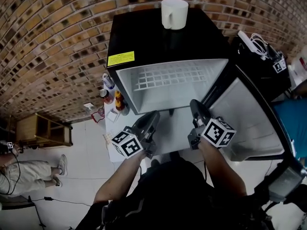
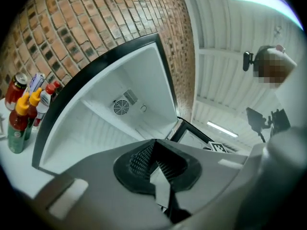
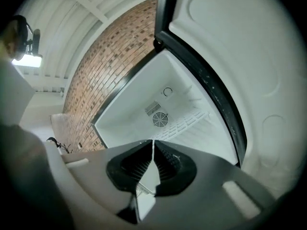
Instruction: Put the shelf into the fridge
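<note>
A black mini fridge (image 1: 168, 47) stands open, its door (image 1: 249, 123) swung out to the right. A white wire shelf (image 1: 170, 78) lies level inside the white compartment; in the right gripper view the shelf (image 3: 184, 122) shows below the rear fan. My left gripper (image 1: 152, 115) hovers just outside the opening, at its lower left. Its jaws meet at the tips (image 2: 154, 142) with nothing between them. At the lower right of the opening, my right gripper (image 1: 195, 104) is also shut (image 3: 153, 142) and empty. Neither gripper touches the shelf.
A white mug (image 1: 173, 13) stands on the fridge top. Sauce bottles and a can (image 1: 115, 97) cluster on the floor left of the fridge. A brick wall (image 1: 53, 42) runs behind, with a wooden rack (image 1: 43, 128) and a seated person (image 1: 29, 169) at far left.
</note>
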Tool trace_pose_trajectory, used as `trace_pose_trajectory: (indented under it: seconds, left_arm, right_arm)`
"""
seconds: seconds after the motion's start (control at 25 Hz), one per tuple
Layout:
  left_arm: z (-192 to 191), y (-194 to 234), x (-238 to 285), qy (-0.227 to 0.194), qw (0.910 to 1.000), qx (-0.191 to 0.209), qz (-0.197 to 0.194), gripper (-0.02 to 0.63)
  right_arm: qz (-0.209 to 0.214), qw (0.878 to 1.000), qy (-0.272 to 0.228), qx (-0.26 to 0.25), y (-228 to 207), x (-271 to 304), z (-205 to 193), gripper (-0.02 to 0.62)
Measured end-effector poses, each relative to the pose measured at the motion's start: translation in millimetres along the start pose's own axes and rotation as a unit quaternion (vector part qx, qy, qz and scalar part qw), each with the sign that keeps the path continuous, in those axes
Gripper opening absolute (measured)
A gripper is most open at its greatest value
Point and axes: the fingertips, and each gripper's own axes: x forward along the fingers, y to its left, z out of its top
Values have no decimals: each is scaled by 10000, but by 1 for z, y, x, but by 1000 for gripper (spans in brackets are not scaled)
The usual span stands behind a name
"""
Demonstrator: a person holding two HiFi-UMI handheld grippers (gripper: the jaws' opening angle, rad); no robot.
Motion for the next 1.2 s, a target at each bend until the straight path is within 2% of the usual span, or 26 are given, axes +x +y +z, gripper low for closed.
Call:
trace_pose_trajectory:
  seconds: [0.12,0.28,0.44,0.64,1.04,1.2]
  left_arm:
    - [-4,-14,-16,131,9996,231,-98,-11]
    - [-6,-22,-32,122,9995,217,-179,-11]
    - [-24,-29,-41,277,9990,314,-165,-11]
    - [-32,-60,-47,346,9980,529,-28,-11]
    - [-33,-111,-34,246,9933,1018,483,-11]
    - [-24,-121,-38,137,9817,1593,1034,-11]
  right_arm:
    - [153,9998,-25,-152,16,-18,-4,6]
    - [164,9994,46,-317,26,-42,-15,6]
    - [181,9964,103,-821,32,-62,-20,6]
    - [362,9902,-28,-1345,36,-86,-2,6]
    - [1085,9755,75,-1915,28,-126,37,6]
    - [1461,9621,217,-2294,26,-131,29,6]
